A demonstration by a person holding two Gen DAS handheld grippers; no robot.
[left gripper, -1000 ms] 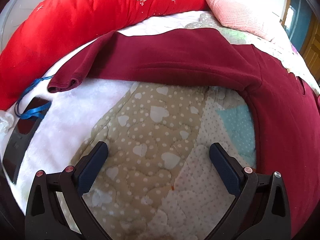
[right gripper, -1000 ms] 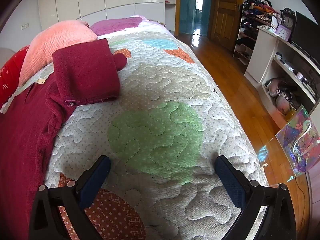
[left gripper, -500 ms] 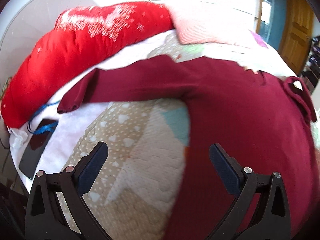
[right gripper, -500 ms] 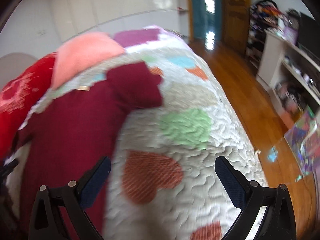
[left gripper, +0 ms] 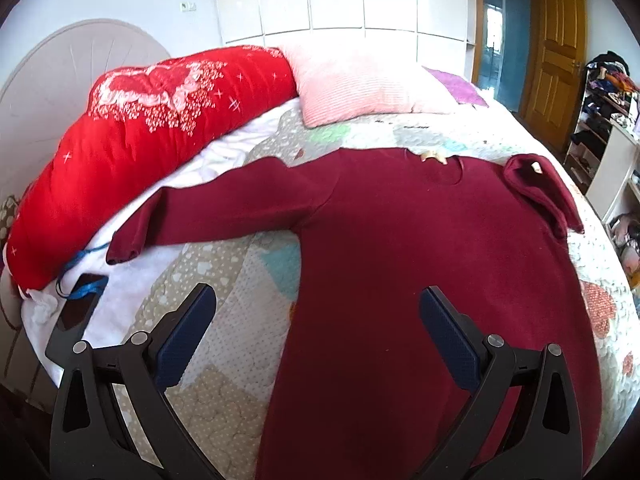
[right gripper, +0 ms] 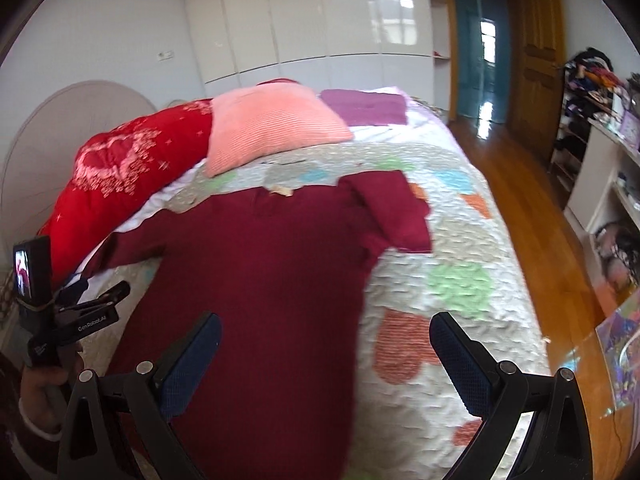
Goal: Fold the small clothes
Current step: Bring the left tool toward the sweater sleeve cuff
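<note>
Both tongs are spread wide and hold nothing. The left gripper (left gripper: 316, 328) hangs above the maroon sweater (left gripper: 420, 264), one finger over the garment's body and the other over the patchwork quilt (left gripper: 224, 280) beside it; neither seems to touch the cloth, though the view from above makes that hard to judge. The right gripper (right gripper: 326, 360) is likewise parted, straddling the sweater's (right gripper: 260, 280) edge and the quilt (right gripper: 460, 240).

The sweater lies flat, collar toward the pillows. One sleeve is stretched out toward the red pillow (left gripper: 152, 128); the other sleeve (left gripper: 544, 192) is folded back on itself at the shoulder. A pink pillow (left gripper: 360, 84) sits beyond the collar. A dark phone (left gripper: 80, 308) with a blue cord lies near the outstretched cuff.

In the right wrist view, the left tool's body reads "GenRobot.AI" (right gripper: 92, 322).
</note>
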